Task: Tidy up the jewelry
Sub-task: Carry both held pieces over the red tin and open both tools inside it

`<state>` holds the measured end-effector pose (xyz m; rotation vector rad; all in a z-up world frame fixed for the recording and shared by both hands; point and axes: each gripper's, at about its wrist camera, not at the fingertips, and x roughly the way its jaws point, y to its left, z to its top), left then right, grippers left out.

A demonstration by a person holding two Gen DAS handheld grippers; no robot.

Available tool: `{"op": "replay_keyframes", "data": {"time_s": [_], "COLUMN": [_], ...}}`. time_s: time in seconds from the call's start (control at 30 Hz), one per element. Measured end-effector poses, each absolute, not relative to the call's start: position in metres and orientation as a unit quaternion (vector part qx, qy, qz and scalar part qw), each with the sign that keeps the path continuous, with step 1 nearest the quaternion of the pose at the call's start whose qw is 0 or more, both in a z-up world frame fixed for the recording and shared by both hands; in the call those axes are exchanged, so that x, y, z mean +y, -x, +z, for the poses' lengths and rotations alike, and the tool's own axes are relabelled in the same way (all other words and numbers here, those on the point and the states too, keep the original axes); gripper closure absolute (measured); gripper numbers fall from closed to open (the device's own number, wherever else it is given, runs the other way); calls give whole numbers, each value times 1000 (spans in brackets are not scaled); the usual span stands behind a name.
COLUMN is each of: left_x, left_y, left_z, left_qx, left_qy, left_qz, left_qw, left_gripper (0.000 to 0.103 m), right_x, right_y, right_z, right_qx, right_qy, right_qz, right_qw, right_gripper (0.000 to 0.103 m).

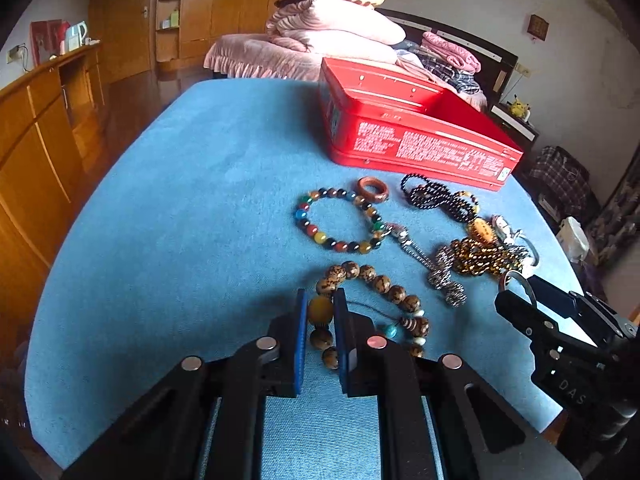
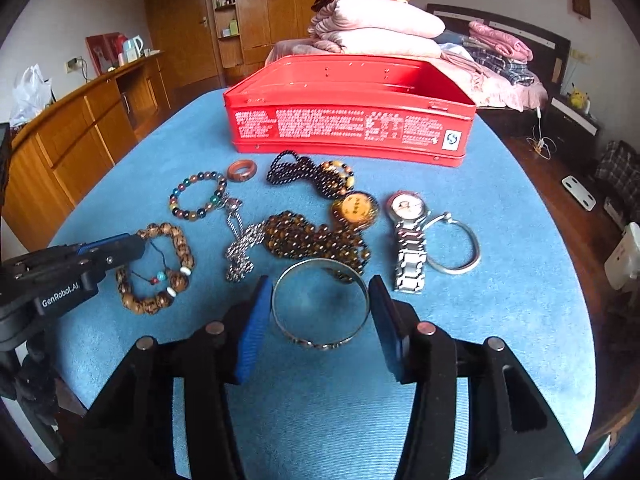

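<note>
Jewelry lies on a blue-clothed table in front of an open red tin box. My left gripper is shut on the brown wooden bead bracelet, pinching its large amber bead against the cloth. My right gripper is open, its blue pads on either side of a silver bangle that lies flat on the cloth. It shows at the right edge of the left wrist view.
Also on the cloth: a multicolour bead bracelet, a brown ring, black bead strands, a silver chain, amber beads with pendant, a steel watch and a thin hoop. Table edges fall off at both sides.
</note>
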<state>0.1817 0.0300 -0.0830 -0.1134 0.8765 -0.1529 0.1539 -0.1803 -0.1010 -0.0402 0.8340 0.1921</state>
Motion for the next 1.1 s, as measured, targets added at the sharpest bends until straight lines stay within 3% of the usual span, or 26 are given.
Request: {"op": "replay_keyframes", "data": {"time_s": [0.7, 0.9, 1.1], "left_x": [3, -14, -30], "left_y": [-223, -266, -323], "left_z": [6, 37, 32], "left_qx": [328, 306, 317], "left_qy": [70, 81, 83], "left_qz": [-121, -137, -134], "left_qw": [934, 939, 935], "left_gripper": [90, 90, 90], "right_x": [-196, -206, -210], "right_y": [-218, -262, -313], "right_z": [-30, -13, -16], "right_qx": [351, 347, 361], "right_qy": [17, -5, -11], "right_qz": [87, 88, 76], "right_qw": [932, 934, 929], "right_gripper": [55, 55, 55]}}
